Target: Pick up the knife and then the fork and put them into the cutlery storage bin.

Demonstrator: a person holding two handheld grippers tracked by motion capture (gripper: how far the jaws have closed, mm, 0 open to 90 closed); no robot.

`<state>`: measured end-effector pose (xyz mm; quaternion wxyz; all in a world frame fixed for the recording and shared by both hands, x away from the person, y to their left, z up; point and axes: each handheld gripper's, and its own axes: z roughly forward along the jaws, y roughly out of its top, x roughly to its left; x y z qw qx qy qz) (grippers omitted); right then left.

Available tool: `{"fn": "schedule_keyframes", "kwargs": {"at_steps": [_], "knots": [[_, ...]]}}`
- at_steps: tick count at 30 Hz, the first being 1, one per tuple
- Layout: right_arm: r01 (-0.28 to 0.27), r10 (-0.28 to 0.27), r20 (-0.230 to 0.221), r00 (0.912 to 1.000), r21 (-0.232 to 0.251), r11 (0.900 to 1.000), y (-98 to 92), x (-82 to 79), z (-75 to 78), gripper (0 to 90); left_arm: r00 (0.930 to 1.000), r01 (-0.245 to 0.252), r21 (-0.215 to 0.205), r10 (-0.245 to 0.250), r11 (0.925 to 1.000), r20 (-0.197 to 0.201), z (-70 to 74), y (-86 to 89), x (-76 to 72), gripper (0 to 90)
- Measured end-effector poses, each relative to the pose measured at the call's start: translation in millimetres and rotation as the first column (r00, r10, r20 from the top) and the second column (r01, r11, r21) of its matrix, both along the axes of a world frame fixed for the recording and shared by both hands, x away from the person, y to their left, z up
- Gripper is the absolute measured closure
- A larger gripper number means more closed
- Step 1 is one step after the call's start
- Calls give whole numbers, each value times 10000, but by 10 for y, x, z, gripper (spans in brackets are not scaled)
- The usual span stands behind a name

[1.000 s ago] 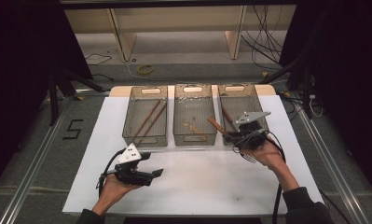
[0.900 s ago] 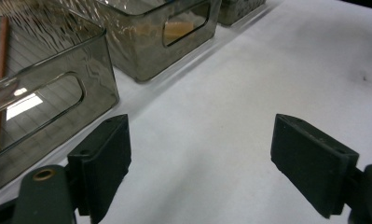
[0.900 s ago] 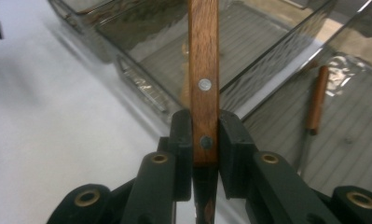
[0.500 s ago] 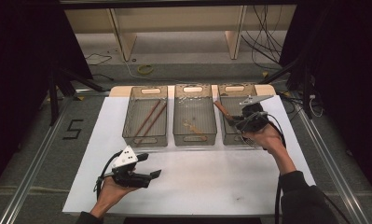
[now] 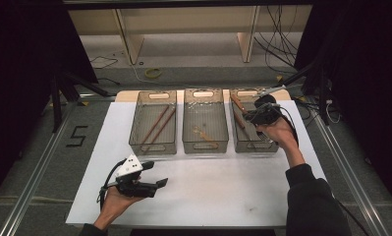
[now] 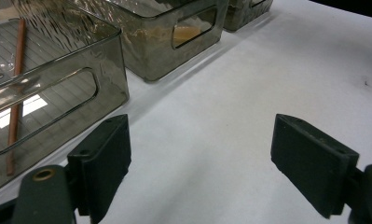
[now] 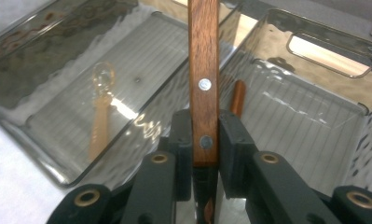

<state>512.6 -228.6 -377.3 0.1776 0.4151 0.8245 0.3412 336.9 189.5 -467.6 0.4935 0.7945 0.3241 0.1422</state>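
Your right gripper (image 7: 205,135) is clamped on a wooden handle (image 7: 203,79) (two rivets showing), held over the right bin (image 5: 251,140), w/ another brown piece (image 7: 237,99) lying inside. Your left gripper (image 5: 156,184) sits low over the white table (image 5: 223,191), jaws wide, nothing btwn them.

Overhead light falls brightly on the white counter (image 5: 208,196) at the centre of the high view, while both sides of the frame sink into near-black. Glare streaks the smoky plastic bins (image 7: 127,112) in the gripper views, and the near black fingers (image 6: 104,158) are soft, casting faint shadows.
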Motion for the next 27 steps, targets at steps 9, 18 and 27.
{"fn": "schedule_keyframes", "kwargs": {"at_steps": [9,18,27], "knots": [[536,-537,-201,9984,-25,9986,-6,199,7,778,10000,-1,-33,1,10000,-33,-11,7,5,193],[1041,-1047,-407,9937,-180,9944,-40,323,21,778,10000,-4,-44,4,10000,9,-13,7,4,193],[1308,-1323,-514,9899,-333,9909,-62,400,-19,778,10000,64,34,-64,10000,14,-21,-3,3,193]]}}
